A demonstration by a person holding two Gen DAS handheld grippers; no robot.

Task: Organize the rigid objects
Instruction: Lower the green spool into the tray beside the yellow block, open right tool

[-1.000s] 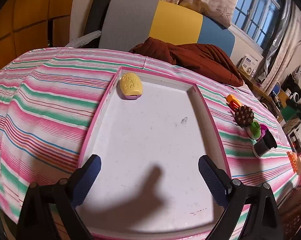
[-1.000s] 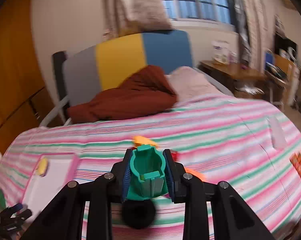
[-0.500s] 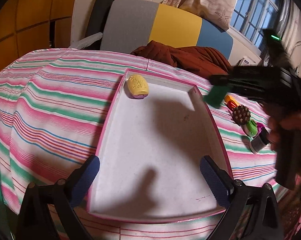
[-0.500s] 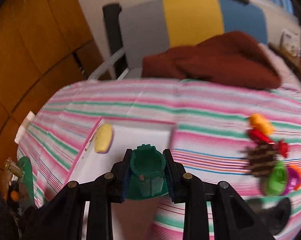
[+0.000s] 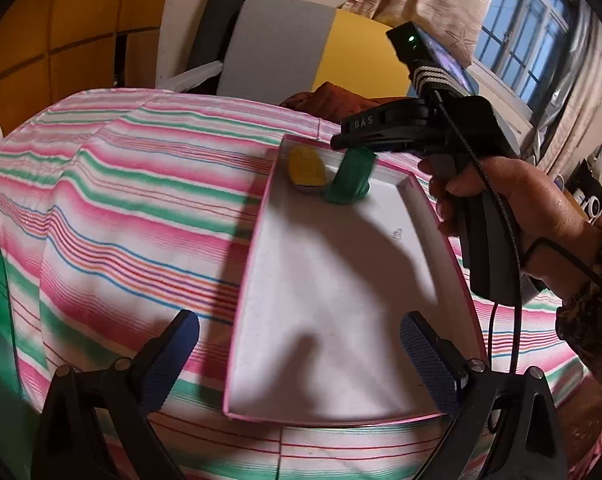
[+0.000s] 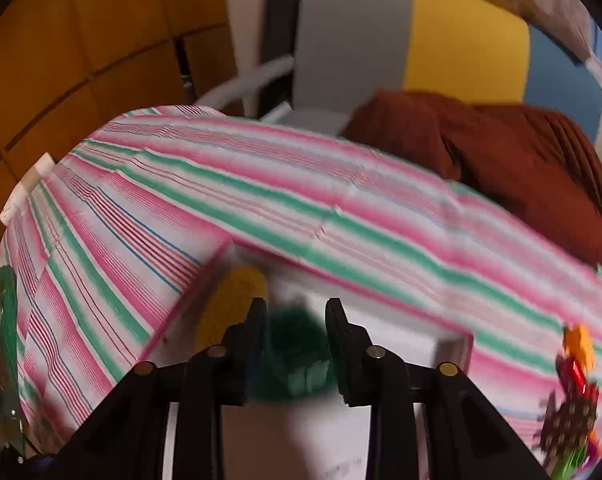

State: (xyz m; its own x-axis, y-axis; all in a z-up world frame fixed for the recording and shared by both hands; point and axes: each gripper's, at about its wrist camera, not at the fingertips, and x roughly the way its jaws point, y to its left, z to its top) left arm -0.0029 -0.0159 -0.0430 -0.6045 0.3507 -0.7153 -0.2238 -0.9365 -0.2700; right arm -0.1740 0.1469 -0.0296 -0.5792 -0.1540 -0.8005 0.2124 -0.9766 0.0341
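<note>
A white tray with a pink rim [image 5: 341, 280] lies on the striped cloth. A yellow oval toy [image 5: 306, 169] sits in its far left corner. My right gripper [image 5: 351, 148] is shut on a green plastic toy [image 5: 351, 178] whose base sits at the tray floor beside the yellow toy. In the right wrist view the green toy [image 6: 297, 356] is blurred between the fingers of my right gripper [image 6: 297, 320], with the yellow toy [image 6: 229, 304] to its left. My left gripper [image 5: 297, 352] is open and empty over the tray's near end.
Several small toys [image 6: 573, 400] lie on the cloth right of the tray. A dark red blanket [image 6: 501, 160] lies at the far edge before a grey, yellow and blue headboard [image 6: 421, 40]. Wooden panels [image 5: 61, 20] are at left.
My right gripper has carried the green toy leftward over the tray and down to its far corner beside the yellow toy. My left gripper has drawn back and shifted a little left.
</note>
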